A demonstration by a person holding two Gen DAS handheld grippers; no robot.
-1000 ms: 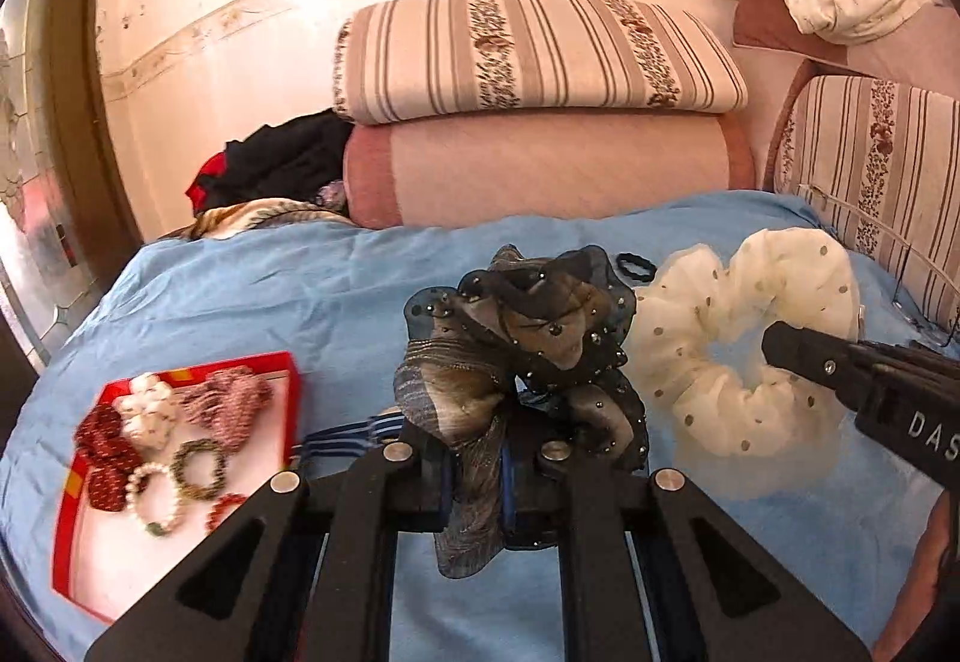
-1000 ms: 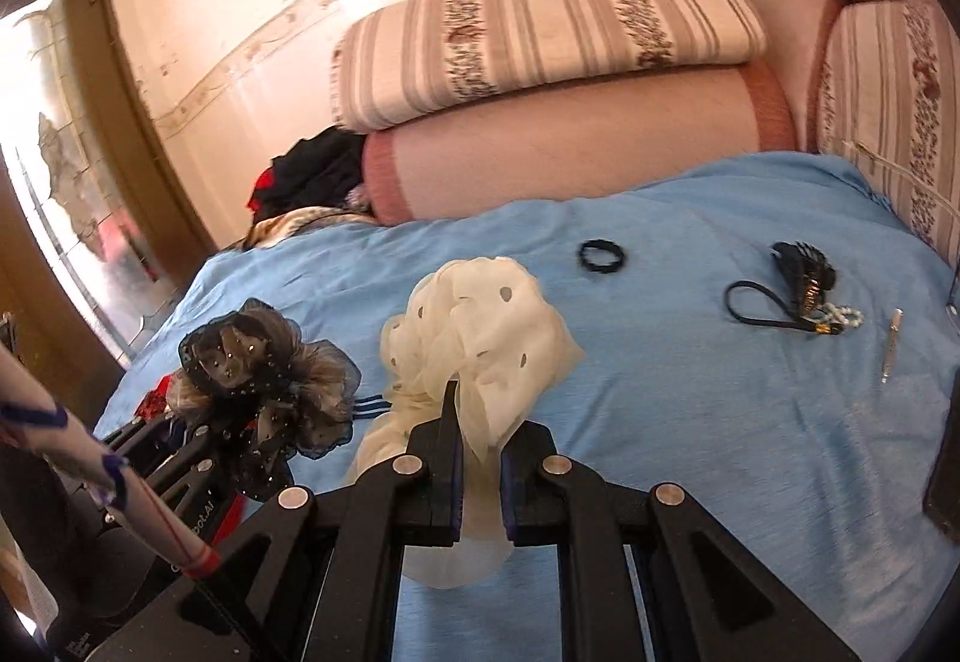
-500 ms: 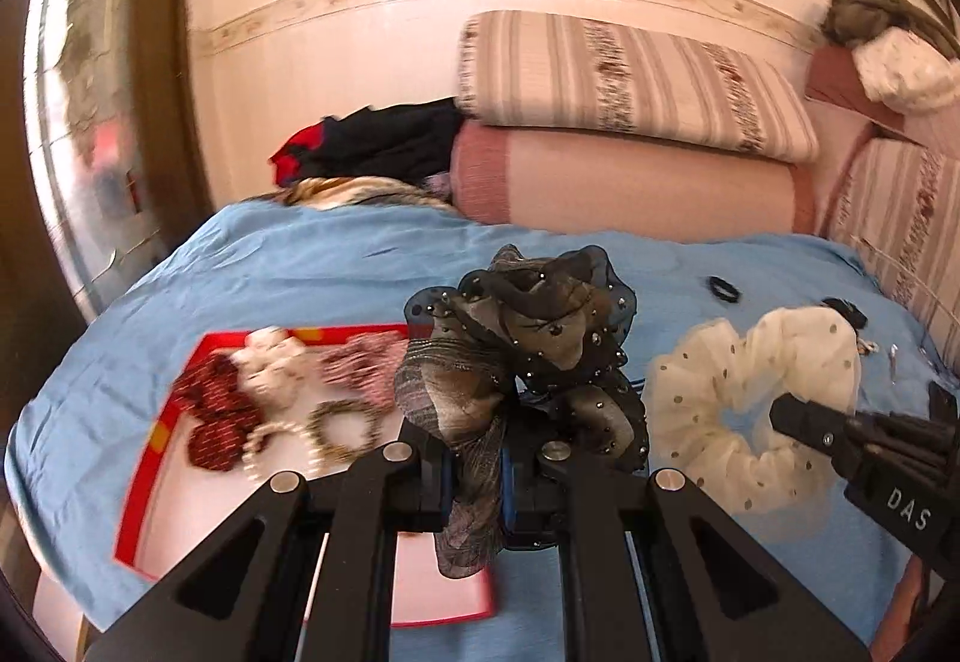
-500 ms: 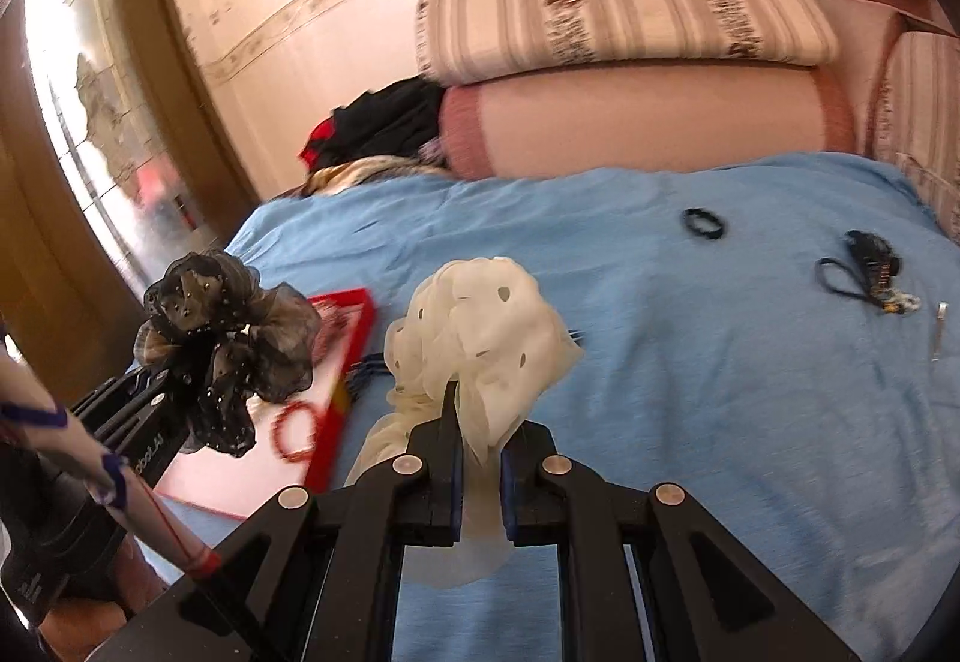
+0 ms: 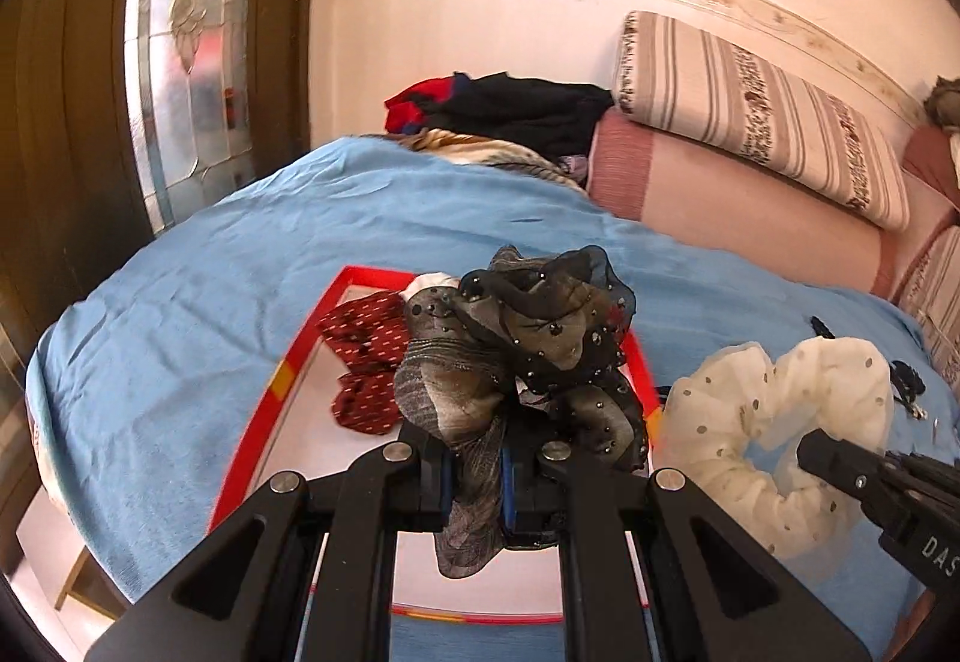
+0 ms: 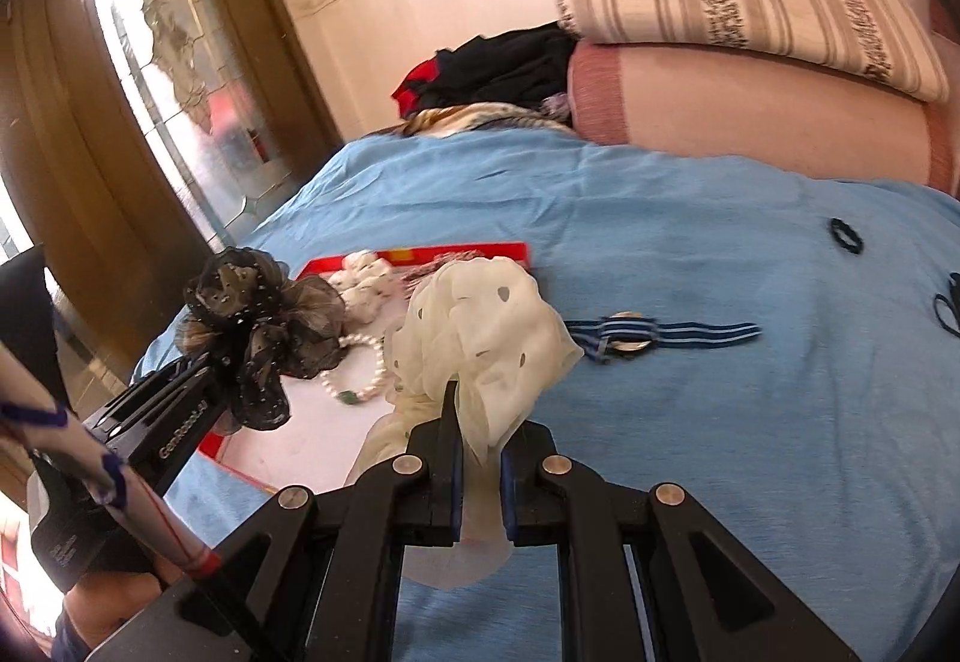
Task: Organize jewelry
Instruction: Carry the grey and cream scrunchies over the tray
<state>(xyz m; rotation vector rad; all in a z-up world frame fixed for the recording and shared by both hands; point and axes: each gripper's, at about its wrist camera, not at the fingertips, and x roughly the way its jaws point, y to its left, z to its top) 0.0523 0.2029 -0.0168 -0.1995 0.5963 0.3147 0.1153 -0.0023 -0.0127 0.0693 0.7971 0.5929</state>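
Both grippers have swung over toward the red tray since a second ago. Left gripper fingers stay clamped on the dark scrunchie above the tray; right gripper pinches the cream scrunchie beside it.

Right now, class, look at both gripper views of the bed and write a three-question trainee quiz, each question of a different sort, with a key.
1. True or false: the left gripper is shut on the dark sheer scrunchie.
2. Multiple choice: the cream dotted scrunchie is (A) lying in the tray, (B) held by the right gripper, (C) on the pillow.
3. Fill in: the pearl bracelet lies in the ____-rimmed tray.

Key: 1 true; 2 B; 3 red.
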